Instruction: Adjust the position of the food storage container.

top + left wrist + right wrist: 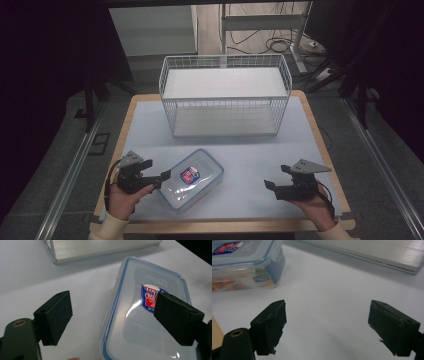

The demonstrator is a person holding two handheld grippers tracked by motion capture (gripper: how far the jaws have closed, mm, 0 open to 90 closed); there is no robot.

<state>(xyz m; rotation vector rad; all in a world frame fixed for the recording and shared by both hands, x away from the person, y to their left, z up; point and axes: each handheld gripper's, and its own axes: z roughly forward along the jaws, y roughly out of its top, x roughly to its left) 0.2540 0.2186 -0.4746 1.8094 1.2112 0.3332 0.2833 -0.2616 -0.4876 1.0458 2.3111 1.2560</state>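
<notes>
The container's (pixel 150 315) near end is cut off; its label print is too small to read.

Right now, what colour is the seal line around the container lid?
Blue, on the container lid; clearest in the left gripper view.

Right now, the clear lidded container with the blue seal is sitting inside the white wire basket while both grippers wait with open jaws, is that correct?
Not quite. The container lies on the table in front of the wire basket, not inside it, as the high view shows. The rest holds: the left gripper and the right gripper both have open jaws.
</notes>
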